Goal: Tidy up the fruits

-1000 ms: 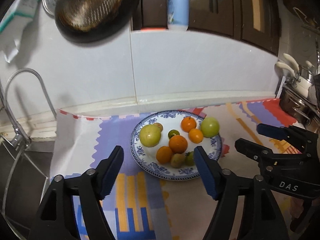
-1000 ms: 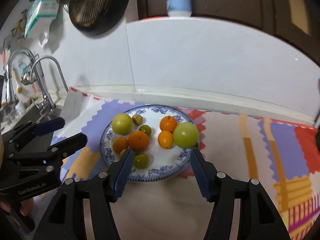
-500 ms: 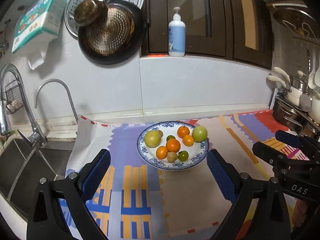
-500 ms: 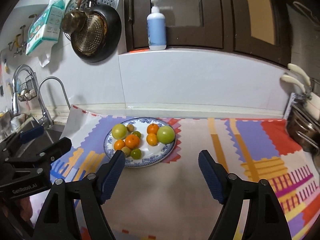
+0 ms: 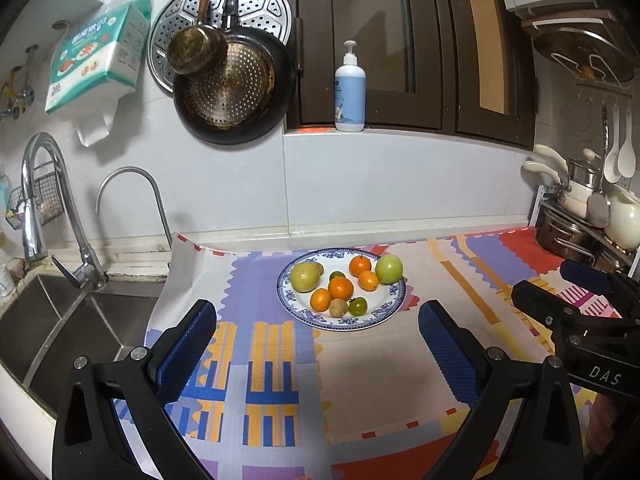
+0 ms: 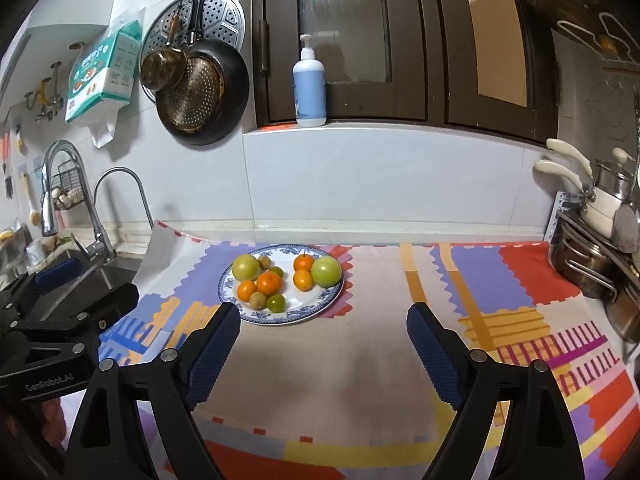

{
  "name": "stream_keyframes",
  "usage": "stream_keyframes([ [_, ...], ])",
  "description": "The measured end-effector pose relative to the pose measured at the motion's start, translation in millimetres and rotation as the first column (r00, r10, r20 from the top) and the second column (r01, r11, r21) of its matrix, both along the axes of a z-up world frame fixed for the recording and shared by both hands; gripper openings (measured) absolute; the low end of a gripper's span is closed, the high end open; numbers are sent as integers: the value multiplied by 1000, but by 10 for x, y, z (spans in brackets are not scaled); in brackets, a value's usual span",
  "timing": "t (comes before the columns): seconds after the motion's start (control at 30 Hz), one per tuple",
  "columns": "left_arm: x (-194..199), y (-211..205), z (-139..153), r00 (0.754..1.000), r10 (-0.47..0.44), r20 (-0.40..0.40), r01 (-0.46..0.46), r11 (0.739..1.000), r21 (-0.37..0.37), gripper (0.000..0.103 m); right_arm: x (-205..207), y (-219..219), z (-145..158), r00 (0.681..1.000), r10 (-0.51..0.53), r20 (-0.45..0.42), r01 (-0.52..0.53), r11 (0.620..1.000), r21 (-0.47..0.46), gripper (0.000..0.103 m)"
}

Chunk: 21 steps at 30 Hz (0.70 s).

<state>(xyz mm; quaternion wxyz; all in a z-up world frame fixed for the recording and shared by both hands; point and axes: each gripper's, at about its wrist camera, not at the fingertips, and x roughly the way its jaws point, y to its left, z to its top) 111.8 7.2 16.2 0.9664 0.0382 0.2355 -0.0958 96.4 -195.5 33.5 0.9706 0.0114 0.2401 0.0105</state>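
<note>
The left gripper [image 5: 318, 344] hung above the worktop on the near side of the plate [image 5: 396, 300], its jaws spreading to full width with nothing between them but patterned mat [image 5: 272, 368]. The right gripper [image 6: 323, 336] did the same, jaws opening wide and empty, also short of the plate and clear of it. Neither pad touched fruit.

The blue-and-white plate sat on the mat toward the back wall, with all the fruit gathered on it. On the plate's left lay a yellow-green apple [image 5: 305, 277], a small brown fruit [image 5: 318, 267] tucked behind it. On the plate's right, a green apple [image 5: 389, 268] rested beside two oranges [image 5: 360, 266]. In the middle sat a larger orange [image 5: 341, 287] with a smaller orange [image 5: 320, 299] at its near left. At the plate's near rim, a tan fruit [image 5: 338, 307] touched a small green fruit [image 5: 357, 306].

Left of the plate lay the sink [image 5: 60, 328] with its tap [image 5: 40, 200]; behind the plate, on the ledge, stood a pump bottle [image 5: 350, 92]. Right of the plate, pots [image 5: 568, 236] crowded a rack.
</note>
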Motion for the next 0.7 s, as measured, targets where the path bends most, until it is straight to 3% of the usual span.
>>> stream_keyframes([
  [0.7,-107,-20,40,1000,13,18,-14,1000,13,103,-99,-60,6,1000,3,4,-3,1000,-7,87],
])
